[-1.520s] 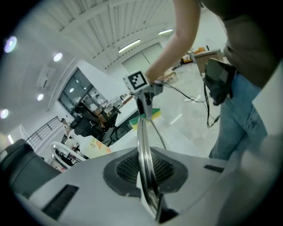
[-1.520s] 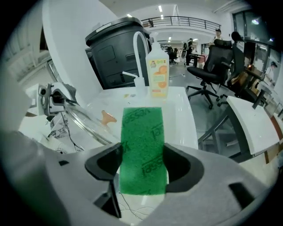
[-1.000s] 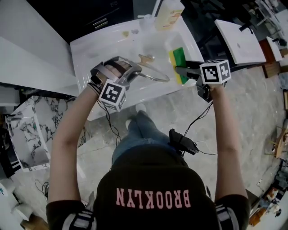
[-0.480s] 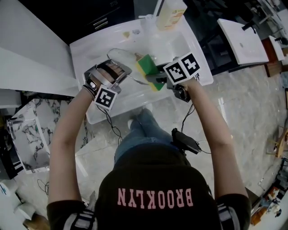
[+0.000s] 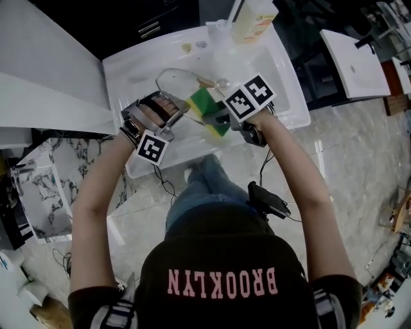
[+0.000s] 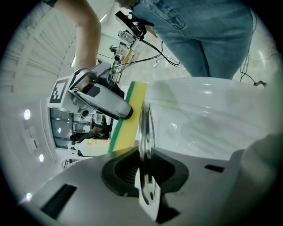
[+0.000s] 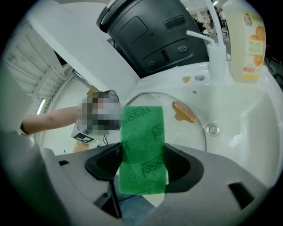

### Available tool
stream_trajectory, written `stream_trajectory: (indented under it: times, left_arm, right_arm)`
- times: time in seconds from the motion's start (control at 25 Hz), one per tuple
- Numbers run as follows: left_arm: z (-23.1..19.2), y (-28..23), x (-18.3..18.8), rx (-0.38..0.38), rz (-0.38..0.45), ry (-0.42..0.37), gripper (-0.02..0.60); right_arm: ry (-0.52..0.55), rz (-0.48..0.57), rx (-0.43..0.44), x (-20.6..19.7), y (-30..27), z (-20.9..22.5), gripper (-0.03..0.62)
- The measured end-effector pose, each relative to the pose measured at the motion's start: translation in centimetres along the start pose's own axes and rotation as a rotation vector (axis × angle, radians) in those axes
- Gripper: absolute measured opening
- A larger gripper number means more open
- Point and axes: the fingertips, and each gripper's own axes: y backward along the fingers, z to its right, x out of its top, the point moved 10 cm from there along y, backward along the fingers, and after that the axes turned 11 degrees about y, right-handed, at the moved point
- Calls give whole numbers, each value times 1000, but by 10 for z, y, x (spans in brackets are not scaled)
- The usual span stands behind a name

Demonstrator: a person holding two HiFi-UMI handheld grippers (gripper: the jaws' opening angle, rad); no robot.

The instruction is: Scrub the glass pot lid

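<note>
The glass pot lid (image 5: 174,82) stands tilted over the white sink (image 5: 128,74), with my left gripper (image 5: 168,108) shut on its metal rim (image 6: 144,128). The right gripper view shows its copper-coloured knob (image 7: 185,111) facing me. My right gripper (image 5: 217,115) is shut on a green-and-yellow sponge (image 5: 205,109), which lies against the lid's face. In the right gripper view the green scouring side (image 7: 142,150) fills the gap between the jaws. From the left gripper view the sponge (image 6: 126,119) sits just beside the rim, held by the right gripper (image 6: 126,112).
A soap bottle (image 5: 253,19) and a pump dispenser (image 7: 212,50) stand at the sink's far edge. The drain (image 7: 212,129) is on the basin floor past the lid. A dark appliance (image 7: 150,31) sits behind the sink. Marble floor (image 5: 359,148) lies to the right.
My right gripper has carried the sponge leftward from the sink's right edge onto the lid. The left gripper has tipped the lid up more steeply.
</note>
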Motion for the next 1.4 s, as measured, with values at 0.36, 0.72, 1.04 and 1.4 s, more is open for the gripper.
stream_trajectory:
  times: [0.36, 0.72, 1.04, 1.4]
  left_arm:
    - [12, 11, -4, 20, 7, 9, 40]
    - [19, 21, -10, 27, 19, 25, 43]
    - [25, 34, -16, 18, 12, 24, 48]
    - [26, 40, -17, 14, -6, 20, 52]
  right_arm:
    - [-4, -98, 97, -7, -13, 25, 281]
    - [-58, -112, 119, -14, -22, 57, 281]
    - [-104, -112, 147, -22, -32, 86, 281]
    - [-115, -134, 139, -22, -46, 124, 280]
